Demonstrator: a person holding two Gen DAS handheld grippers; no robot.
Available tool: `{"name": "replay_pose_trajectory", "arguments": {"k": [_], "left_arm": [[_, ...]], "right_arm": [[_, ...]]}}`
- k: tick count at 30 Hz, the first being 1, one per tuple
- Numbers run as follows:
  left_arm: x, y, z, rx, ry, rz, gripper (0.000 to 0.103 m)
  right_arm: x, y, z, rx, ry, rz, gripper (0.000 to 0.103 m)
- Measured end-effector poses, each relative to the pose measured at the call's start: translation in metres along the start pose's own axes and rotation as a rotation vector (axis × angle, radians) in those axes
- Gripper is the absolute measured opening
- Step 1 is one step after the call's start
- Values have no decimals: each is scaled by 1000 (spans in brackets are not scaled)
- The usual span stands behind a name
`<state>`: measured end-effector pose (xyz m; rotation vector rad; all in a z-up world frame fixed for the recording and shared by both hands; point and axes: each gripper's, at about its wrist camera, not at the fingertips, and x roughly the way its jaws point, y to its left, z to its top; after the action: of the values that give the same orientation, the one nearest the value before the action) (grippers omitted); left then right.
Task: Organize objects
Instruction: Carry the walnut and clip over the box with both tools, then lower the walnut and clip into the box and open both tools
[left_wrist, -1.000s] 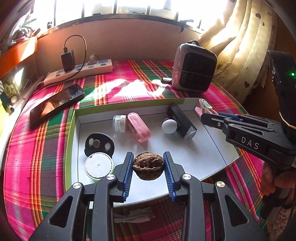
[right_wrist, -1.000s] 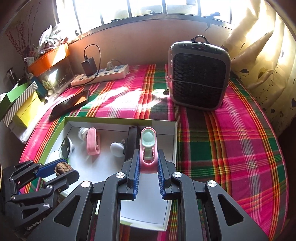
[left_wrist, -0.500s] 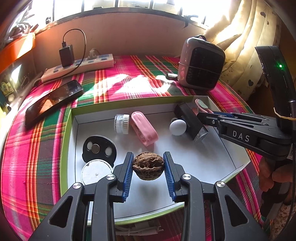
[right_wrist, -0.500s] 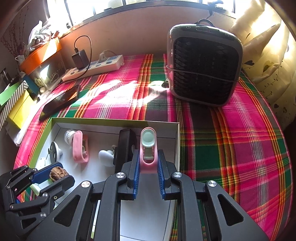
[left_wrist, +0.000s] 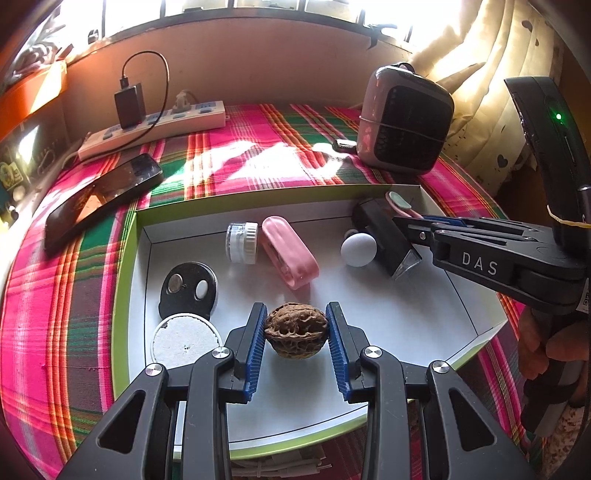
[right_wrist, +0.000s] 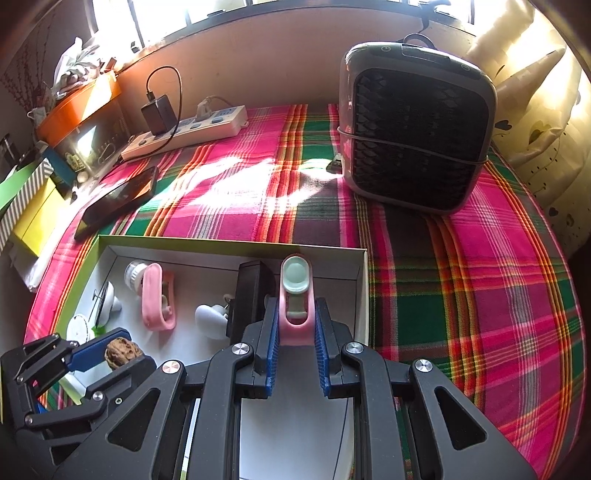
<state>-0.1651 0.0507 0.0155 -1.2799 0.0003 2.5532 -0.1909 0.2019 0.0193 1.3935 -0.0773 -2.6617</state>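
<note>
Inside, the box (left_wrist: 127, 295) held a jar (left_wrist: 242, 242), a pink case (left_wrist: 290, 253), a white ball (left_wrist: 358, 250), a black block (left_wrist: 386, 242), a black disc (left_wrist: 188, 290) and a white disc (left_wrist: 183, 341). The left gripper (left_wrist: 295, 332) was clamped on a walnut (left_wrist: 296, 329), held above the box floor near the white disc. The right gripper (right_wrist: 294, 332) was pressed shut on a pink clip (right_wrist: 295, 295), held over the box's far right corner beside the black block. A heater (right_wrist: 415, 125), a phone (left_wrist: 99, 199) and a power strip (left_wrist: 155, 129) lay on the cloth beyond the box. Compared with one second earlier, both grips were unchanged; the right gripper had moved slightly nearer the box's far wall, and the walnut remained in place.
</note>
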Motion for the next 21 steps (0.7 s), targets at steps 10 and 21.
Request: {"name": "replay_pose_trajectory", "arguments": {"k": [10,21], "left_arm": [[1,0,0,5,-2,3,31],[2,-1,0,11,3,7,31]], "right_arm": [[0,1,0,-1,1,-7,18],[1,2,0,4,-3,-8,19]]}}
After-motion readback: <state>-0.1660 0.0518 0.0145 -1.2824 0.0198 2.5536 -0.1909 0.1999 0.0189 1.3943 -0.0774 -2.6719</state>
